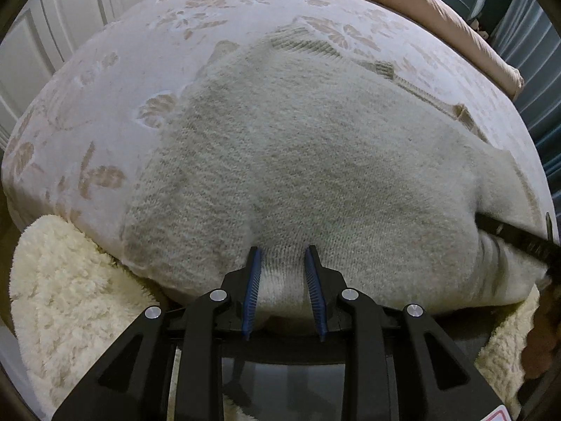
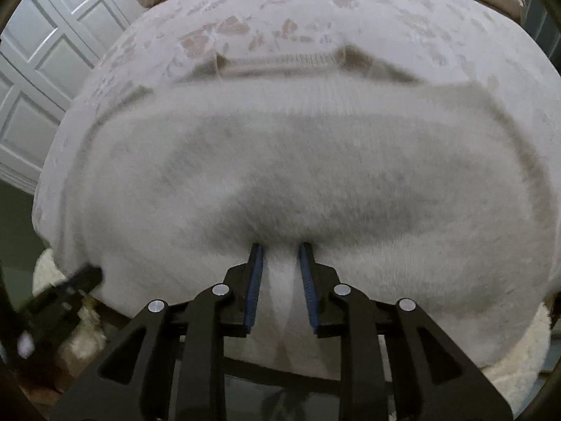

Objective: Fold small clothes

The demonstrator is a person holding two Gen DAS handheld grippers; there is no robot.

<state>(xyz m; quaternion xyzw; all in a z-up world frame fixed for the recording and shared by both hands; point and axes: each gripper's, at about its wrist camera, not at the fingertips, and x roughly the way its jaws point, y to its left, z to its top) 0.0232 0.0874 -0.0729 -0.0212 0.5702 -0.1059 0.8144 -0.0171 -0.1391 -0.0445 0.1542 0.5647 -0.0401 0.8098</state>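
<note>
Two grippers held the near edge of a cream knitted sweater (image 1: 315,161) that lay spread over a bed with a pale floral cover (image 1: 115,80). The left gripper (image 1: 282,263) had its blue-padded fingers closed on a bunched fold of the sweater's near hem, the knit pinched up between the pads. The right gripper (image 2: 280,256) pinched a similar fold of the same hem, with white fabric squeezed into a narrow ridge between its fingers. In the left wrist view the right gripper showed as a dark bar at the right edge, pressed into the sweater's right side. In the right wrist view the left gripper appeared blurred at the near left, touching the sweater's left corner.

The sweater (image 2: 298,161) covered most of the bed's near half, its ribbed band and neckline on the far side. A fluffy cream rug (image 1: 66,294) lay below the bed's near edge, showing on both the left and the right. A pinkish quilt (image 1: 466,24) ran along the far right side of the bed. White panelled doors (image 2: 45,59) stood at the far left.
</note>
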